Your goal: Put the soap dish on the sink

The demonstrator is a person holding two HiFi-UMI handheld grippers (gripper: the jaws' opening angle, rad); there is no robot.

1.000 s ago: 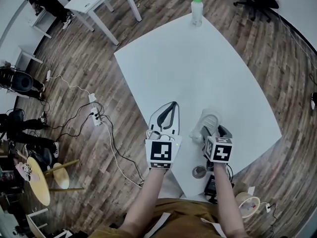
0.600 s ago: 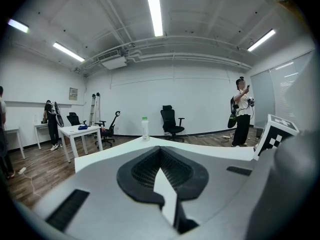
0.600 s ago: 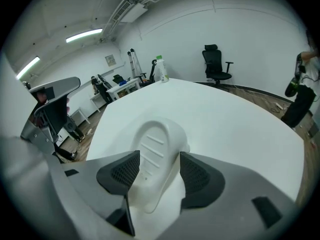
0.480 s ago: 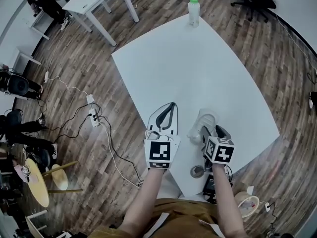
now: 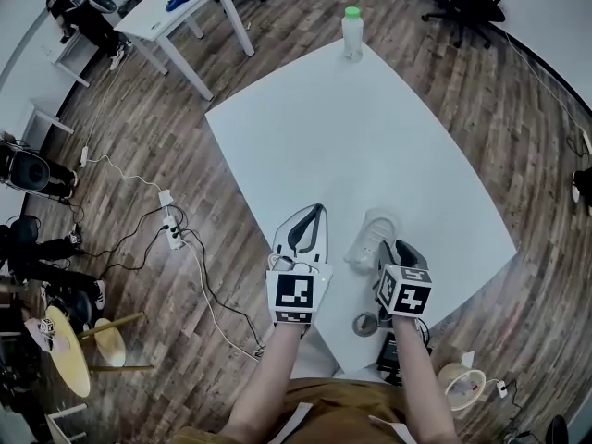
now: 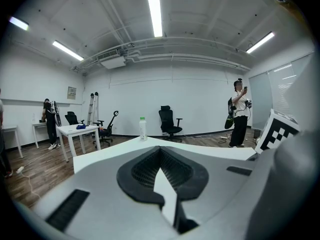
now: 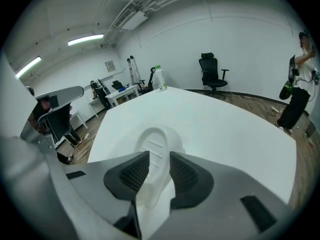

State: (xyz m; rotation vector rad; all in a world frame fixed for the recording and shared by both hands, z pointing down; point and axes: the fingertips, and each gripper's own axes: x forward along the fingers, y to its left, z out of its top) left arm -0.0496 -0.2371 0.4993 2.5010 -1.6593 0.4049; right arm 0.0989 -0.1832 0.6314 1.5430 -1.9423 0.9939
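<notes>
The white soap dish (image 5: 373, 229) lies on the white table (image 5: 370, 137) near its front edge. In the right gripper view the soap dish (image 7: 156, 144) stands on its edge between the two dark pads. My right gripper (image 5: 387, 245) is closing on it, and both pads touch its rim (image 7: 156, 156). My left gripper (image 5: 318, 209) rests to the left of the dish, its jaws shut tip to tip with nothing between them (image 6: 160, 151). No sink shows in any view.
A bottle with a green cap (image 5: 351, 31) stands at the table's far corner. A small round grey object (image 5: 366, 323) sits by the front edge, near my right wrist. Cables and a power strip (image 5: 172, 234) lie on the wooden floor to the left. A person (image 6: 240, 111) stands at the far right.
The right gripper's jaws have closed from wide open onto the soap dish, which has tipped up and shifted slightly left. The left gripper has stayed put.
</notes>
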